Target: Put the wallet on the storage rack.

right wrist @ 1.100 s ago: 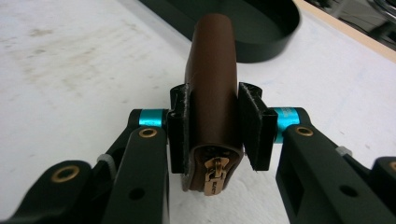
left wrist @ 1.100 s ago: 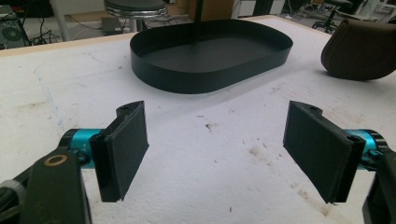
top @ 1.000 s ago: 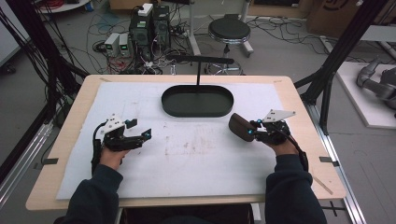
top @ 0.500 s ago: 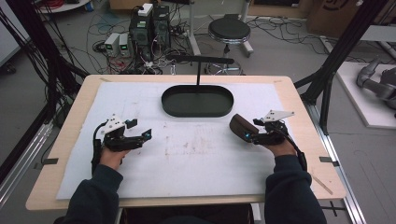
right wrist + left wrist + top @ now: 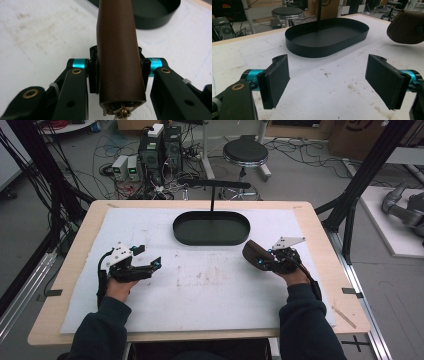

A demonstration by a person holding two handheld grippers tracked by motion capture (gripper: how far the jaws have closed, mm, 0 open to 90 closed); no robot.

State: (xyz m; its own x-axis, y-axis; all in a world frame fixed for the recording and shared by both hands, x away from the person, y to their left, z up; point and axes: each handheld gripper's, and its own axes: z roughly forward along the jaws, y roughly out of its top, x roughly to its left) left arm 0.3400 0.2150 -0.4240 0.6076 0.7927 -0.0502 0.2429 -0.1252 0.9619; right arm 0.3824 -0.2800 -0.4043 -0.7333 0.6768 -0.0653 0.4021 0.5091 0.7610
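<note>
A brown leather case hangs just above the white mat, right of centre, and my right gripper is shut on it. In the right gripper view the case runs lengthwise between the two pads of the gripper, which have just been closing onto it; a small metal clasp shows at its near end. My left gripper rests low over the mat's left side, open with nothing between its jaws. The left gripper view has its wide-apart jaws facing the black oval tray, with the case at the upper right.
The black oval tray sits at the back middle of the white mat, with a thin black post and crossbar rising behind it. Beyond the table are a stool, computer boxes and cables. Black frame posts flank both sides.
</note>
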